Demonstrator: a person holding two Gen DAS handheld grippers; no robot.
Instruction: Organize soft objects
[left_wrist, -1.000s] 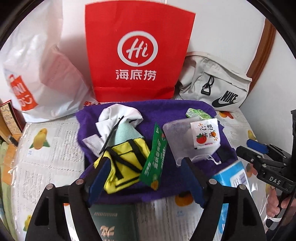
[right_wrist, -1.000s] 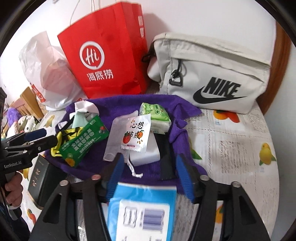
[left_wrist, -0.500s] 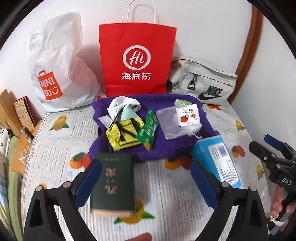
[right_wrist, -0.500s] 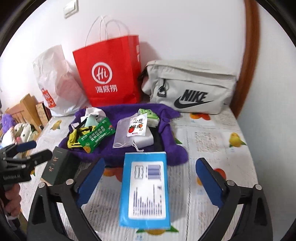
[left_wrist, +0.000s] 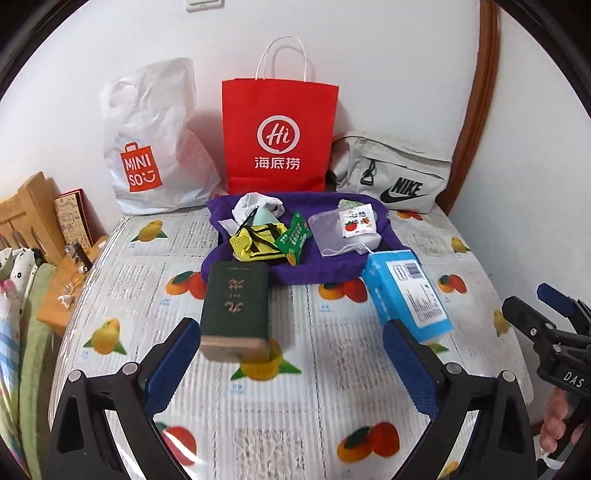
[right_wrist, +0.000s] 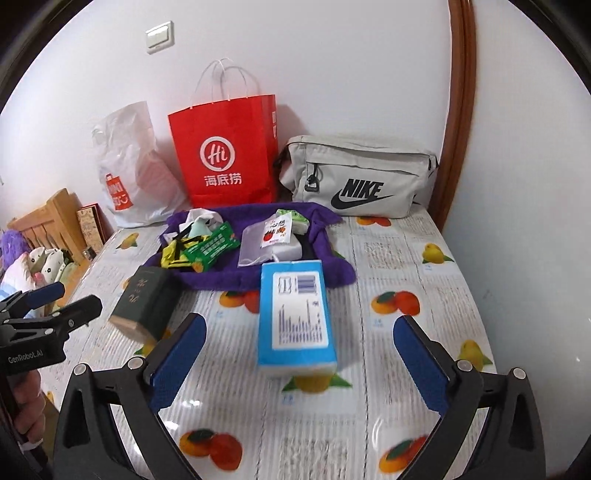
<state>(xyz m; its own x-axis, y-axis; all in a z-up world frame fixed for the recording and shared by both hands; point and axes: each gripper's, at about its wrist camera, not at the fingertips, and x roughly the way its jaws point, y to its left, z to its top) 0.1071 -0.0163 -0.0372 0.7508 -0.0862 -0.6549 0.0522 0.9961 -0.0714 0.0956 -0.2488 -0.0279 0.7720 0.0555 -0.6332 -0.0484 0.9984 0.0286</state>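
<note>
A purple towel (left_wrist: 332, 266) (right_wrist: 258, 280) lies on the table with small soft items on it: a yellow pouch (left_wrist: 255, 242), a green packet (left_wrist: 297, 236) (right_wrist: 210, 247) and a clear sachet bag (left_wrist: 340, 229) (right_wrist: 266, 240). In front of the towel lie a dark green box (left_wrist: 234, 306) (right_wrist: 147, 299) and a blue tissue pack (left_wrist: 406, 291) (right_wrist: 295, 314). My left gripper (left_wrist: 291, 354) stands open, back from the green box. My right gripper (right_wrist: 299, 350) stands open, back from the blue pack. Neither holds anything.
At the back wall stand a white Miniso bag (left_wrist: 151, 147), a red paper bag (left_wrist: 279, 136) (right_wrist: 225, 155) and a grey Nike pouch (left_wrist: 395, 173) (right_wrist: 358, 177). The fruit-print tablecloth (left_wrist: 288, 424) covers the table. A wooden rack (left_wrist: 22, 210) stands at the left.
Both grippers opened wide and drew back and up from the towel. The green box and the blue pack, earlier between the jaws, now lie free on the table.
</note>
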